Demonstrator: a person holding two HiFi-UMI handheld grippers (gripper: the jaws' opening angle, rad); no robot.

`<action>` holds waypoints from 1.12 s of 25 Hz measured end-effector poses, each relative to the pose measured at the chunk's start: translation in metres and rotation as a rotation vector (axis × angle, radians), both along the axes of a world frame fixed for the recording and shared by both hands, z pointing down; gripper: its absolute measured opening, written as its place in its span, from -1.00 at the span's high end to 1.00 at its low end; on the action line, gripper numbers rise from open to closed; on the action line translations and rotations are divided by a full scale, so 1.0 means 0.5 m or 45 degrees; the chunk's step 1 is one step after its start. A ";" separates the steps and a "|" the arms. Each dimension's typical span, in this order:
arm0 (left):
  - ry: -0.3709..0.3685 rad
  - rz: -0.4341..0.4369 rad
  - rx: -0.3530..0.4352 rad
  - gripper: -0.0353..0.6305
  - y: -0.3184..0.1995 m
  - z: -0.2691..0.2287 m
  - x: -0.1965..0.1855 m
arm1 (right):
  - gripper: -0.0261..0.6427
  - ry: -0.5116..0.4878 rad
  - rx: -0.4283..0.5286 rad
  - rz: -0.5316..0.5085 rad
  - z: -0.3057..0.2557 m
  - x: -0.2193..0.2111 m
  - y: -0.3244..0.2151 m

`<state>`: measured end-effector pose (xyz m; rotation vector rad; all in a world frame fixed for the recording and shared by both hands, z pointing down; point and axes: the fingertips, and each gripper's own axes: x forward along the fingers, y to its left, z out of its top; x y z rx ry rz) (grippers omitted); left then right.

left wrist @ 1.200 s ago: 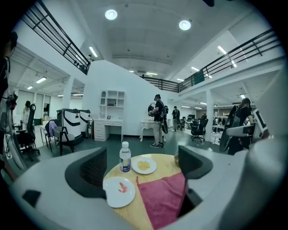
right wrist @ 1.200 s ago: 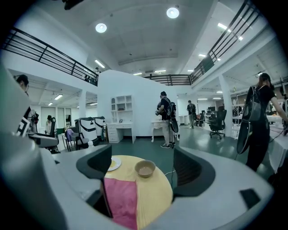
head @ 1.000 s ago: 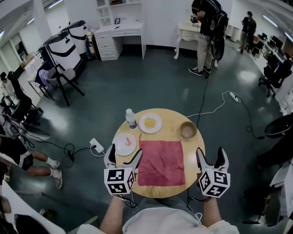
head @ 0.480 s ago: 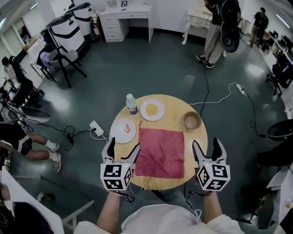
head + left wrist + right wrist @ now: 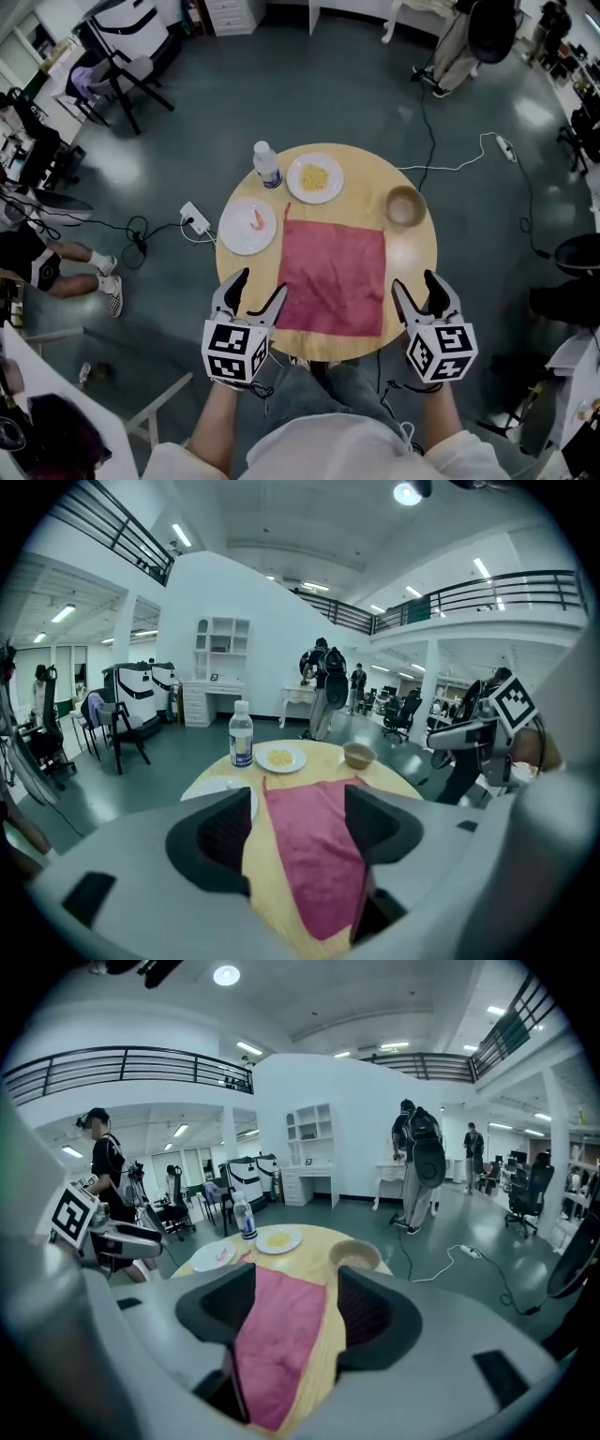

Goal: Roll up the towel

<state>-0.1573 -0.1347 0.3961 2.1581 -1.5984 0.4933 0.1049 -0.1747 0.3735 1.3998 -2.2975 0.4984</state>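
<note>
Since a second ago both your hands have dropped toward the table, and both sets of jaws have just been closing partway, with nothing pinched in them yet.

The flat pinkish-red square cloth towel [image 5: 333, 277] lies spread out on the near half of the round light-wood table [image 5: 417, 253]. Its near edge runs side to side right in front of you.

Your left gripper [image 5: 260, 284] sits at the near-left corner and your right gripper [image 5: 416, 283] just outside the near-right corner. Neither is clearly closer. I can't tell if any fingertip is actually touching cloth. Both gripper views show the jaws still apart, with only towel and tabletop showing through the gap.

So I'd say the roll goes away from you, with its long axis along that near edge, and each gripper has to come inward onto its own corner.

Beyond the towel there's a white plate with a shrimp [image 5: 248, 226], a white plate of yellow food [image 5: 315, 177], a clear water bottle [image 5: 267, 164] and a tan bowl [image 5: 406, 205]. The bowl is just past the far-right corner, so watch that one.
</note>
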 end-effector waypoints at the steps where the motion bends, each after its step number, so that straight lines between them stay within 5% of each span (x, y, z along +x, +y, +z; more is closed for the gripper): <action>1: -0.003 0.018 -0.017 -0.03 0.006 0.010 0.004 | 0.12 0.000 -0.017 -0.018 0.010 -0.004 0.006; 13: -0.092 0.325 -0.242 0.26 0.084 0.128 0.061 | 0.30 0.101 -0.210 -0.240 0.129 -0.011 0.093; 20: -0.299 0.657 -0.396 0.26 0.148 0.204 0.099 | 0.35 0.197 -0.301 -0.412 0.190 -0.008 0.143; 28: -0.432 0.839 -0.479 0.26 0.190 0.260 0.101 | 0.37 0.333 -0.355 -0.603 0.250 -0.018 0.194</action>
